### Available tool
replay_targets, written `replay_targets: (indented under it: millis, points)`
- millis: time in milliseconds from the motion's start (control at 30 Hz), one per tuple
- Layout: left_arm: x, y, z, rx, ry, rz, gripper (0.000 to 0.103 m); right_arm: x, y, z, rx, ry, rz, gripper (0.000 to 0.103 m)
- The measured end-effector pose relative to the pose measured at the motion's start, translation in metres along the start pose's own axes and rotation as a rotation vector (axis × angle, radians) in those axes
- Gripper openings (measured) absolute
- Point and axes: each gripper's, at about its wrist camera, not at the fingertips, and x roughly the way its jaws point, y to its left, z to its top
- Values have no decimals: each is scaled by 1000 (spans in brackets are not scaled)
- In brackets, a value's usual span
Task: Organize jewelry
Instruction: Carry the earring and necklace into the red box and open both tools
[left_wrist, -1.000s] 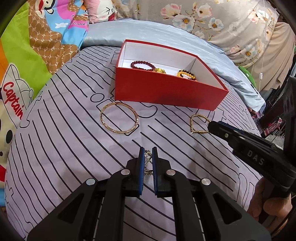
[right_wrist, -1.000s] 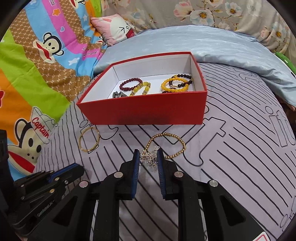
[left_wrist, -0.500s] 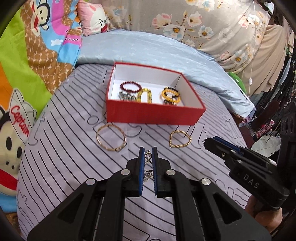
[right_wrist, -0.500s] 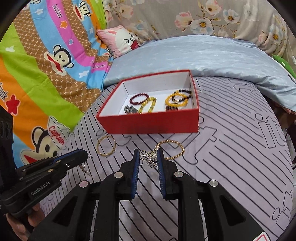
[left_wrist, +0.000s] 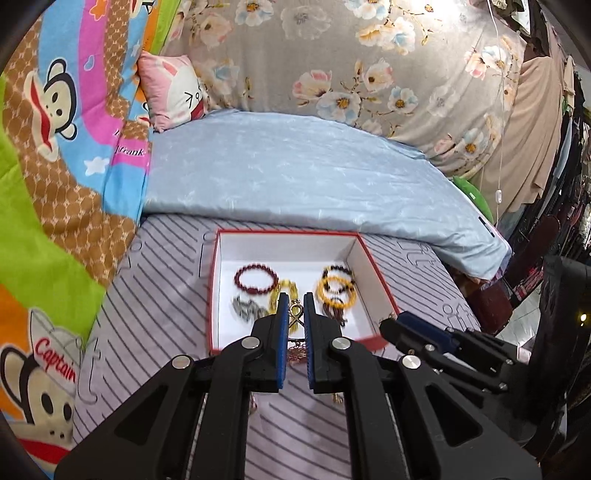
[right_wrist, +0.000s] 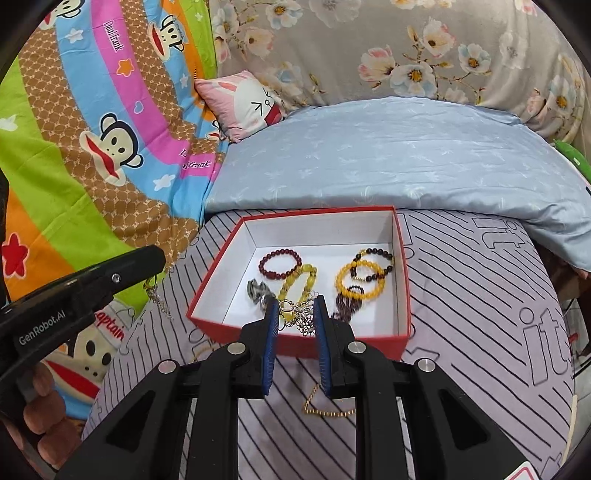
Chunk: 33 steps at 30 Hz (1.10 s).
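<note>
An open red cardboard box with a white lining (right_wrist: 402, 295) sits on a pale lilac bedcover printed with dark stripes (right_wrist: 480, 332), in front of a light blue quilt (right_wrist: 388, 166). Inside the box lie a dark red beaded bracelet (right_wrist: 279, 264), a translucent yellow beaded bracelet (right_wrist: 297, 282), an amber-yellow beaded ring bracelet (right_wrist: 359, 283), a black and gold beaded bracelet (right_wrist: 373, 263), a small silver metal piece (right_wrist: 257, 289) and a dark purple tasselled piece (right_wrist: 345, 306). The left gripper (left_wrist: 294, 304), black with blue pads, is clenched on a thin gold chain with a looped pendant (left_wrist: 295, 316), held in the air in front of the box's near wall. The right gripper (right_wrist: 294, 308) grasps a cluster of silver chain and charms (right_wrist: 300, 314) between its blue pads, above the box's near edge. A gold beaded chain (right_wrist: 325, 408) lies on the striped cover below the right gripper. A person's hand (right_wrist: 40, 410) holds the left gripper's handle at the lower left of the right wrist view.
</note>
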Motion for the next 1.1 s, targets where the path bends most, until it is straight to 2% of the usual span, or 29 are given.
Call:
replay_targets:
  millis: [233,433,667,1100]
  points:
    - [44,4,17,7,19,28,7,39,-8,15,18,30,-21,18]
    - [75,13,16,-9,57,45,7,61,-15,20,29,48,-34,18]
    - [97,17,14,2,78,80,7,79,-17,24,17,67,-46,18]
    - [123,24,13,-6,110,96,7,101,-22,25,19,95,-51,18]
